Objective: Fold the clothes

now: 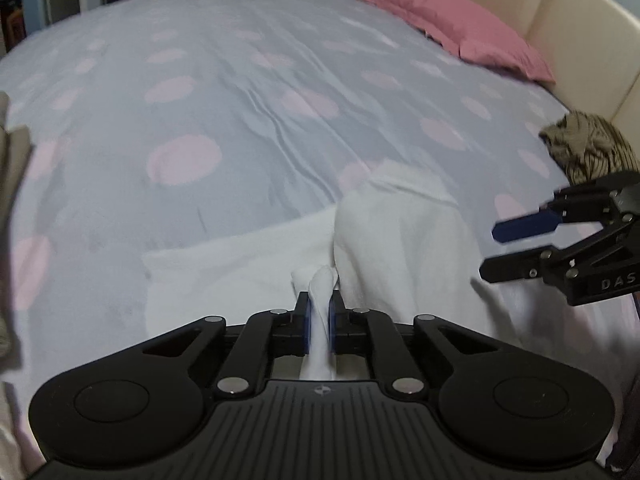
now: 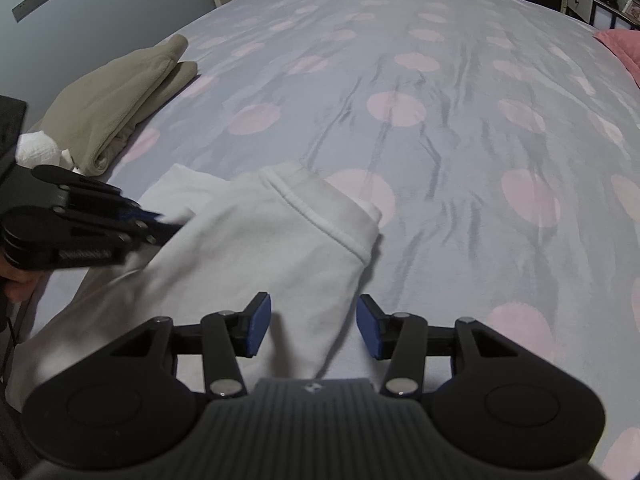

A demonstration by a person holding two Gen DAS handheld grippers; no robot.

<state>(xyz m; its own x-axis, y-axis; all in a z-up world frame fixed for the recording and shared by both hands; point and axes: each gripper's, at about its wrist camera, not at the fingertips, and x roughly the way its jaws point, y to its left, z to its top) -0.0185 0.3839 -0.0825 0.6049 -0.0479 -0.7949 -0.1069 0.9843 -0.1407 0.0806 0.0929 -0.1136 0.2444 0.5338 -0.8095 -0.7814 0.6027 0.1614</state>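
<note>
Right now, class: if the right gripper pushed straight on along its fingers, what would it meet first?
Probably the white garment: the open right gripper points down at its near fold, with the spotted bedsheet beyond. Depth is uncertain.

Likely a home bedroom: spotted bedsheet (image 1: 240, 80), pink pillow (image 1: 460, 28), padded headboard (image 1: 560, 8)

Right tongs (image 2: 313, 326) low in frame, blue pads apart, straddling edge of white garment (image 2: 260, 248) – no pad pressing cloth. Garment lies on bed (image 2: 460, 140), grey sheet with pink dots, ribbed hem turned toward far side. Left tongs (image 2: 170, 226) enter from left edge, tips together at garment's left side; whether cloth is pinched cannot be told here. Folded beige garment (image 2: 120, 96) rests further left, apart from white one. Pink pillow (image 2: 622, 46) at far right edge.
</note>
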